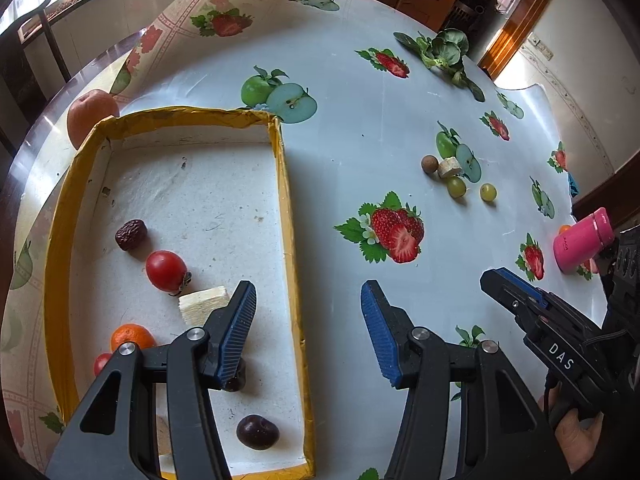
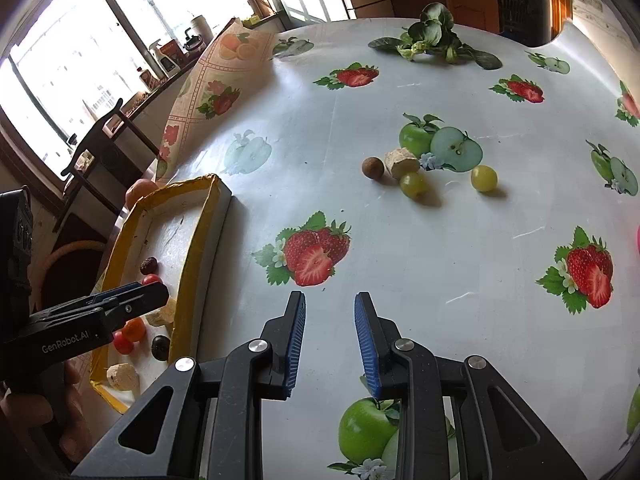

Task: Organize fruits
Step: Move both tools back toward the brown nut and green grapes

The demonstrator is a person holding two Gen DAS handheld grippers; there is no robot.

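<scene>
Hovering over the yellow-rimmed tray (image 1: 290,216), the left gripper (image 1: 308,332) spreads wide apart and empty; a cherry tomato (image 1: 166,270) and dark plum (image 1: 257,432) lie inside, beside its left finger.

From the right wrist, the right gripper (image 2: 330,340) stands parted above the surface (image 2: 460,248), two green grapes (image 2: 484,178) well ahead.

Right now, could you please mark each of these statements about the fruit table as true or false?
1. Both grippers' jaws stand open and hold nothing. True: left gripper, right gripper.
2. The two green grapes lie inside the yellow-edged box. False: they lie on the tablecloth.
3. A cherry tomato lies in the box. True.
4. The pink bottle is in the box. False: it is on the tablecloth.
</scene>
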